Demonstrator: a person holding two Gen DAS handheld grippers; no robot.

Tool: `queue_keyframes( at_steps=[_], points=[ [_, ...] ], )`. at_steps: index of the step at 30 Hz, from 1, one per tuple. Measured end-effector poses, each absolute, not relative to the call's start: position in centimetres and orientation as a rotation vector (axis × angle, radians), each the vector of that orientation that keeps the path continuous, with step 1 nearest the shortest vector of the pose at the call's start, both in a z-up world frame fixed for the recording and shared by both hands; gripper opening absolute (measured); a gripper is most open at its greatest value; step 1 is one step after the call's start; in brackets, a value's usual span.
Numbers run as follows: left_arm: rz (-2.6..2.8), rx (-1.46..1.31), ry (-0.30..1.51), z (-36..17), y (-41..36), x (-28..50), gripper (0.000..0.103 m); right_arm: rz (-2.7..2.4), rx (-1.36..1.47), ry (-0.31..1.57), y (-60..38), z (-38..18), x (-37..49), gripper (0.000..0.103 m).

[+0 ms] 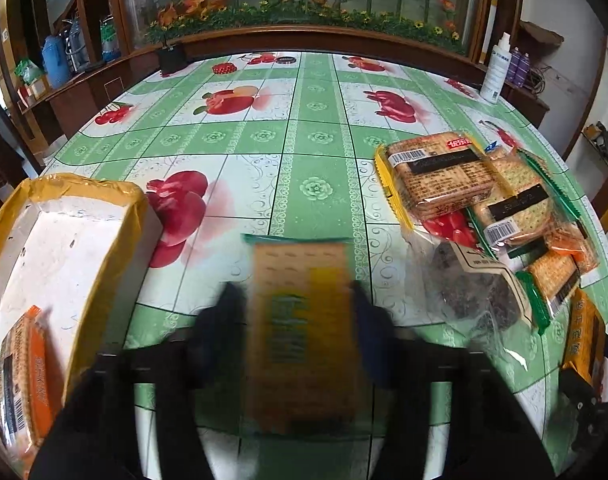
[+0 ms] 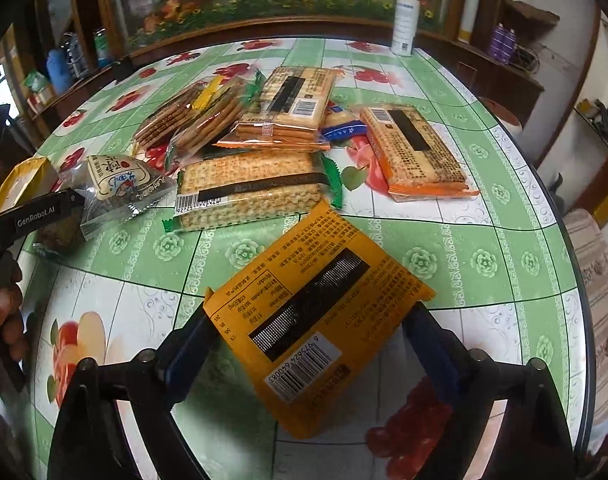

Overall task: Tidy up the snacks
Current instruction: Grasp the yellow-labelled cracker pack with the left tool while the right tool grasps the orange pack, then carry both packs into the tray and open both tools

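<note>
My left gripper [image 1: 300, 300] is shut on a green-edged cracker pack [image 1: 302, 332], blurred, held above the table. A white foam box with yellow tape [image 1: 76, 216] lies to its left with an orange cracker pack [image 1: 24, 376] inside. My right gripper [image 2: 310, 316] is shut on a yellow-orange snack packet [image 2: 316, 316], barcode side up, low over the table. A pile of cracker packs [image 2: 256, 152] lies beyond it; it also shows in the left wrist view [image 1: 464, 184]. The left gripper body shows at the left edge of the right wrist view [image 2: 36, 216].
A round table with a green fruit-print cloth [image 1: 264, 136]. A dark-filled clear bag [image 1: 476, 292] and an orange pack [image 2: 416, 152] lie by the pile. A white spray bottle [image 2: 404, 20] stands at the far edge, before a wooden cabinet with artificial flowers.
</note>
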State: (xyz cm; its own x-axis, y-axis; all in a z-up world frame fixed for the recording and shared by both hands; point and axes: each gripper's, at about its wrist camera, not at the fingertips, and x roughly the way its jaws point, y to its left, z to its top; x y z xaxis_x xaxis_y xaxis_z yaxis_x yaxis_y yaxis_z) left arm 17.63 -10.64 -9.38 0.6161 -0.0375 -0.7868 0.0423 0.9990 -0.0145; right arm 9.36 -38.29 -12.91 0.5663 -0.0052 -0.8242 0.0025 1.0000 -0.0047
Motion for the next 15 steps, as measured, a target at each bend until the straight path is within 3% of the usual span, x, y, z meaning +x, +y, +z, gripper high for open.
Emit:
queue_keyframes(
  at_steps=[15],
  points=[
    [-0.134,-0.101,0.826,-7.2,-8.9,11.9,0.045,0.088,0.097,0.858,-40.3,-10.5,6.1,0.092]
  ],
)
